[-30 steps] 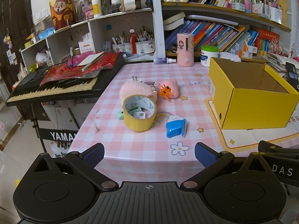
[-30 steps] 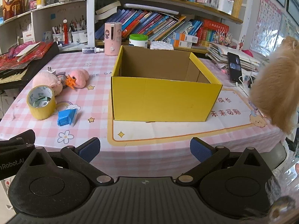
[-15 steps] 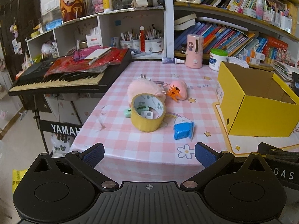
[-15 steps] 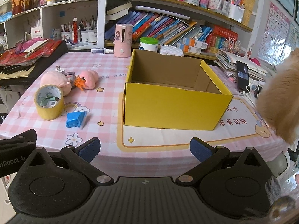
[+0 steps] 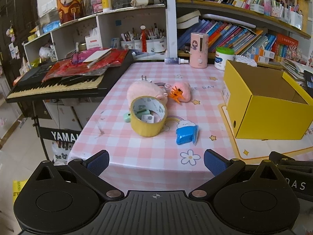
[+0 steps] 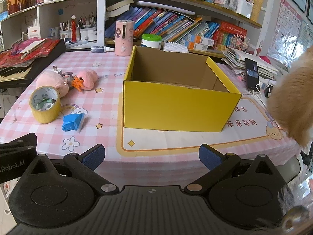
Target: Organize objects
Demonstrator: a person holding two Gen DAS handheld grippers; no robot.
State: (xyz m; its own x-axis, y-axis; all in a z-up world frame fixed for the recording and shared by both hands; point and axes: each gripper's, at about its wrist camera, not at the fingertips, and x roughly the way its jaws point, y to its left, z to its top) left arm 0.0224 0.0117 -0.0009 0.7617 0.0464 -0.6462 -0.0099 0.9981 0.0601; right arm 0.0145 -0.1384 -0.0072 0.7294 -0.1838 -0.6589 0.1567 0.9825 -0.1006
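Change: since a second ago both my views have slid rightward and a little closer to the table; the tape roll and the box sit further right and larger in frame. Nothing on the table has shifted.
Meaning: I judge this as the approach only; no object is picked yet and the box holds nothing I can see.
Keyboard (image 5: pixel 58 82): far left, off the table edge, not part of my job.
Tape roll (image 5: pixel 148 116): on its side of the checked tablecloth (image 5: pixel 137 152), ahead of my left gripper (image 5: pixel 156 159), well apart from it; small bits lie inside the ring.
Pink plush (image 5: pixel 144 93): just behind the roll, touching it.
Orange clip (image 5: pixel 176 96): beside the plush, against a second pink toy (image 5: pixel 183 91).
Blue packet (image 5: pixel 186 135): nearest loose item, ahead and slightly right of the left gripper.
Left gripper: spread wide, empty.
Yellow box (image 6: pixel 180 105): top uncovered, straight ahead of my right gripper (image 6: pixel 151 157), near but not touching.
Right gripper: spread wide, empty.
Furry thing (image 6: pixel 291 101): at the right edge; cannot tell what it is.
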